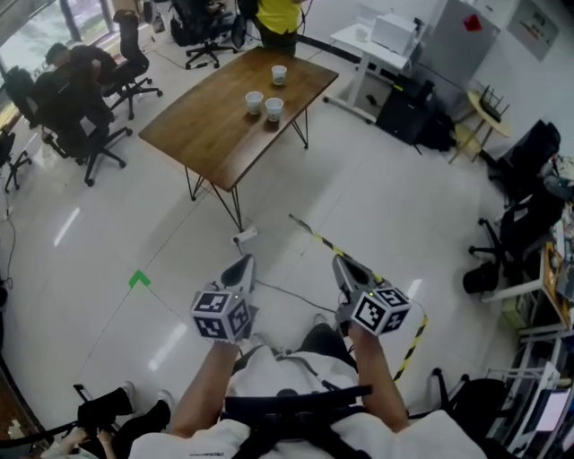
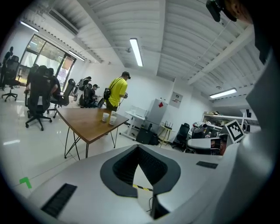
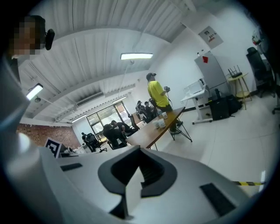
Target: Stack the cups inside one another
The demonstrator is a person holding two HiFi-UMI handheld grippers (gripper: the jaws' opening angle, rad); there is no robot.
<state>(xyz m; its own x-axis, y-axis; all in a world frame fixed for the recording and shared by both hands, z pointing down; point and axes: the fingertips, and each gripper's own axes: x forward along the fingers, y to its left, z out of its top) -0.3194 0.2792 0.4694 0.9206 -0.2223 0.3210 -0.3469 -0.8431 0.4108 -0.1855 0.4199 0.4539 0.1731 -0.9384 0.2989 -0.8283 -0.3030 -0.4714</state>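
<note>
The person in yellow point(image 1: 279, 13) is cut off by the head view's top edge; the three cups point(image 1: 273, 108) look too small to show any detail.

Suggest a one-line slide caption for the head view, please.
Shut and empty, the left gripper and right gripper hover short of the wooden table bearing three unstacked cups.

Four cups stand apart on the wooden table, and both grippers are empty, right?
Not four: the head view shows three cups standing apart on the wooden table. The left gripper and right gripper are indeed empty, jaws shut.
</note>
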